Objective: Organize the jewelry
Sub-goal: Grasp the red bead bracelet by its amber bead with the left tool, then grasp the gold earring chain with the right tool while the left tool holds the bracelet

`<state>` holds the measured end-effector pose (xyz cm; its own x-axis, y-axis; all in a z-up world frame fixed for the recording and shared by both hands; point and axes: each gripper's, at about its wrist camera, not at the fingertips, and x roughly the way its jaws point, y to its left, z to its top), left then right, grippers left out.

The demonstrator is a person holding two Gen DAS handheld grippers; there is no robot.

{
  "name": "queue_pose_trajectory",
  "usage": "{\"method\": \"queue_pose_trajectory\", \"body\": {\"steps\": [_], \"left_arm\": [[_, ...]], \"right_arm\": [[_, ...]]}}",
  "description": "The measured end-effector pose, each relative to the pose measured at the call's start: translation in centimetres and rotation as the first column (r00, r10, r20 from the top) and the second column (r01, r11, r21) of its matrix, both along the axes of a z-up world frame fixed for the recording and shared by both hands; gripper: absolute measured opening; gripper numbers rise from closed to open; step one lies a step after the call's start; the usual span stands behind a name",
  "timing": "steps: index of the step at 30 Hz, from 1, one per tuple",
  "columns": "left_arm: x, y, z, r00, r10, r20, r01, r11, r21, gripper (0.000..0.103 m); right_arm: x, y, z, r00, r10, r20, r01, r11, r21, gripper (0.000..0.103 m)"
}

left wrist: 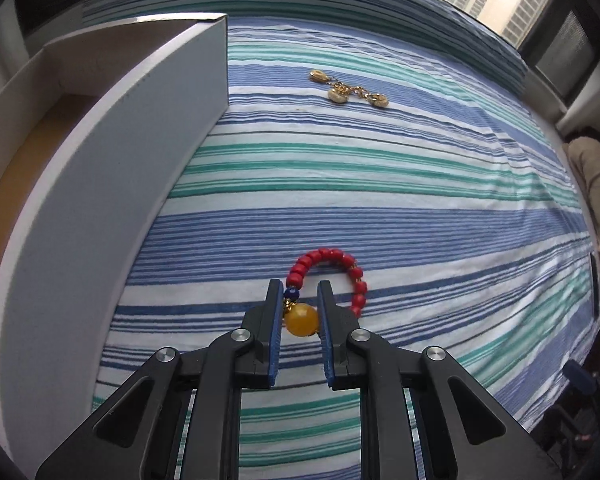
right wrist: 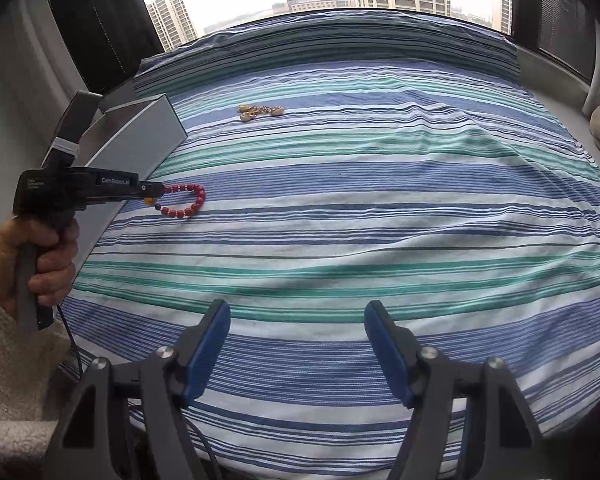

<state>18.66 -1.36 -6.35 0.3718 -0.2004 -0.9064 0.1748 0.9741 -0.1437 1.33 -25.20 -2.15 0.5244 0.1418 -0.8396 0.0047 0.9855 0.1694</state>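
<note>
A red bead bracelet (left wrist: 332, 268) with a large yellow bead (left wrist: 301, 320) and a small blue bead lies on the striped bedspread. My left gripper (left wrist: 299, 288) is shut on the yellow bead, its jaws pressing it from both sides. In the right wrist view the bracelet (right wrist: 186, 200) sticks out from the left gripper (right wrist: 156, 190). A gold shell bracelet (left wrist: 346, 90) lies farther back; it also shows in the right wrist view (right wrist: 260, 112). My right gripper (right wrist: 298, 312) is open and empty above the near part of the bed.
A white open box (left wrist: 112, 184) stands at the left of the bed, right beside the left gripper; it also shows in the right wrist view (right wrist: 140, 144). The striped bedspread (right wrist: 380, 220) covers the whole surface. A window is behind.
</note>
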Motion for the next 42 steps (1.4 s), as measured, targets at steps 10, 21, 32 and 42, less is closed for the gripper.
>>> {"method": "queue_pose_trajectory", "body": {"steps": [10, 21, 32, 42], "left_arm": [[-2.8, 5.2, -1.4, 0.996, 0.079, -0.029, -0.08, 0.996, -0.042, 0.016], [-3.6, 6.1, -1.8, 0.994, 0.111, -0.017, -0.112, 0.991, -0.08, 0.035], [-5.8, 7.1, -1.7, 0.993, 0.117, -0.026, -0.118, 0.989, -0.086, 0.041], [-5.2, 8.9, -1.8, 0.986, 0.165, -0.039, -0.168, 0.98, -0.105, 0.045]], "right_arm": [[10.0, -1.6, 3.4, 0.991, 0.111, 0.073, -0.113, 0.994, 0.015, 0.071], [33.9, 0.6, -2.6, 0.983, 0.106, -0.15, -0.052, 0.944, 0.327, 0.061], [39.7, 8.0, -7.1, 0.973, 0.133, -0.188, -0.136, 0.991, -0.007, 0.038], [34.8, 5.6, -3.0, 0.98, 0.156, -0.124, -0.149, 0.987, 0.062, 0.008]]}}
